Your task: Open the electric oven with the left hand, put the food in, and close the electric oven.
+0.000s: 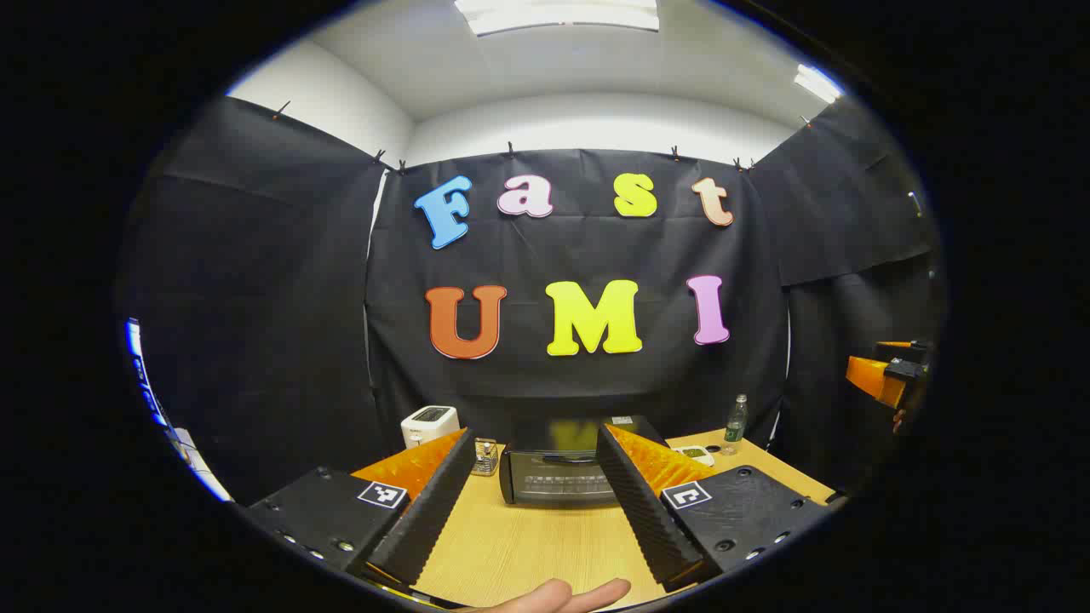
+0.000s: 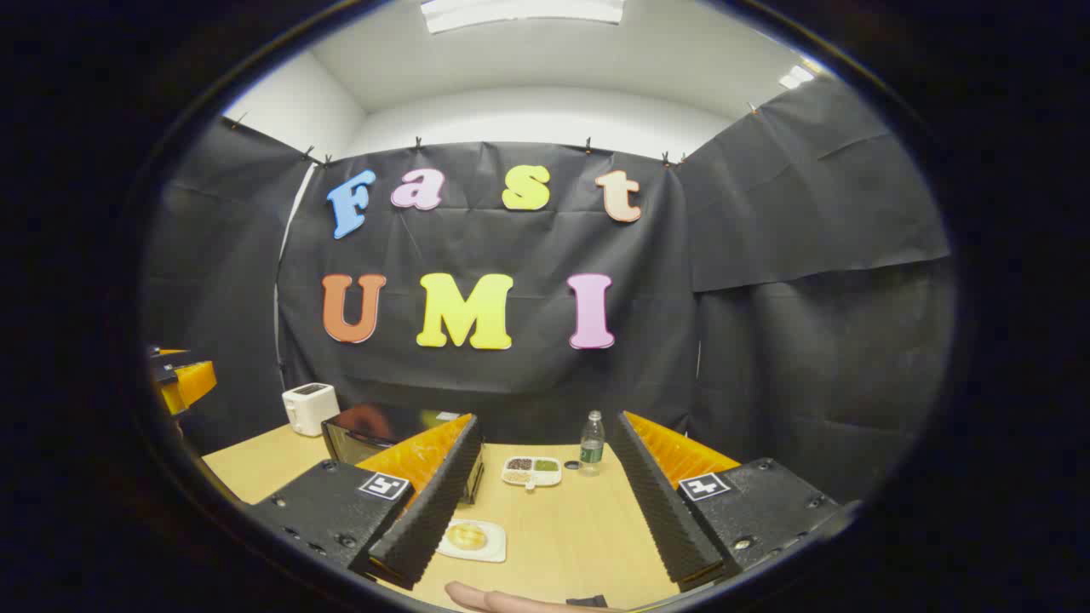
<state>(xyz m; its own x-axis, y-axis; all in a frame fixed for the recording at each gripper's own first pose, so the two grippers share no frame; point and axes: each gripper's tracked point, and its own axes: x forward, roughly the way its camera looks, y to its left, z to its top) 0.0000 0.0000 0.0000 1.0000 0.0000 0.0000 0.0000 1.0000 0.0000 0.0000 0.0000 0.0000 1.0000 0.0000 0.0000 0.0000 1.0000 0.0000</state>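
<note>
Left gripper view: black electric oven (image 1: 558, 466), door shut, straight ahead on the light wooden table (image 1: 528, 545), framed between the fingers.
Right gripper view: bun on a white square plate (image 2: 471, 540), near the oven's side.
Left gripper (image 1: 535, 477): spread wide, holding nothing.
Right gripper (image 2: 545, 464): spread wide, holding nothing.

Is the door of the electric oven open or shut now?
Shut. In the left gripper view the electric oven shows its door upright against the front, handle at the top.

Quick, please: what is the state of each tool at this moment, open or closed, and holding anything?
Left tool: open, holding nothing, aimed at the oven.
Right tool: open, holding nothing, above the table.
</note>
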